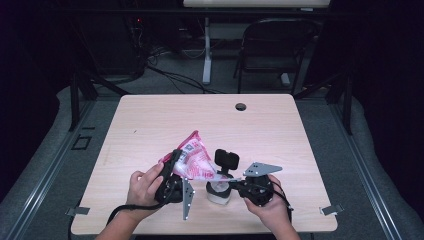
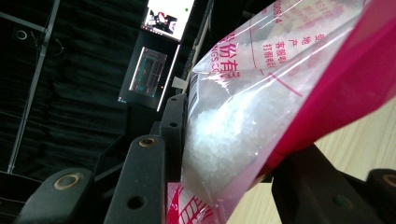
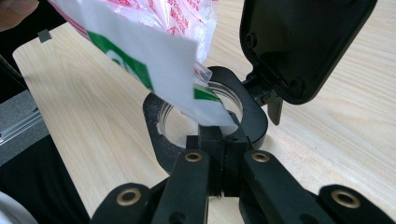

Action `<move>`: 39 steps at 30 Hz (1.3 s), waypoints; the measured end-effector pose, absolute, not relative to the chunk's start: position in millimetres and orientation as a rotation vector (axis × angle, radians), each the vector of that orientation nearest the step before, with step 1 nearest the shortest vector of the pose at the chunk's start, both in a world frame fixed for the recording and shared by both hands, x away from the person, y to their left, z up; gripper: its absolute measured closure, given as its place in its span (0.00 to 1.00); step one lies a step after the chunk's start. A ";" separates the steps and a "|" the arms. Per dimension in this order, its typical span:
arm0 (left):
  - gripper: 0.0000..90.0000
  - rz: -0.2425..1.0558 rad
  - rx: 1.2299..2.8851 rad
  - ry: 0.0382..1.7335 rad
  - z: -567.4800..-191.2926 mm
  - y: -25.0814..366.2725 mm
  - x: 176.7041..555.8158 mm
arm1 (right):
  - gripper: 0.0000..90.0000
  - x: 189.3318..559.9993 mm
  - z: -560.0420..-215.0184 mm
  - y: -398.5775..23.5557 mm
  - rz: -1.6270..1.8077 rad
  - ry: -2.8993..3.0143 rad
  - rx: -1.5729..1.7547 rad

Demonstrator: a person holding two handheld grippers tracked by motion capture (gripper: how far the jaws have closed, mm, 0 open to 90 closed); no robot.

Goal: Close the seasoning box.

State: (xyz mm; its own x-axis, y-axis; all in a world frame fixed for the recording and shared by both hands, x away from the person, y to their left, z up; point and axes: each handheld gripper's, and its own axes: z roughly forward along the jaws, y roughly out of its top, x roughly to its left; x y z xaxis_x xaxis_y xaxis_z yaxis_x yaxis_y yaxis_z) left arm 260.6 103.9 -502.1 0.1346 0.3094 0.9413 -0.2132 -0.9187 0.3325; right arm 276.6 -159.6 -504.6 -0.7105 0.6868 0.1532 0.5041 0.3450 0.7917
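High view: near the front edge of the desk point(image 1: 150, 120), your left gripper point(image 1: 172, 167) clamps a pink-and-clear bag point(image 1: 192, 157) of white granules, tilted so one corner points down toward a small container point(image 1: 219, 192) with a black hinged lid point(image 1: 227, 159) standing open. Left gripper view shows the jaws partly apart and pressed on either side of the bag point(image 2: 261, 116), the white grains bulging between them. Your right gripper point(image 1: 235, 187) comes in from the right; in the right gripper view its jaws are drawn together on a tab of the black collar point(image 3: 205, 128) that rings the container's clear mouth, while the bag's lower corner point(image 3: 159, 60) hangs just over that opening.
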 end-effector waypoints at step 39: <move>0.74 1.853 2.025 0.076 -498.4 102.6 257.7 | 1.00 276.6 -504.9 -159.4 1.289 2.404 1.080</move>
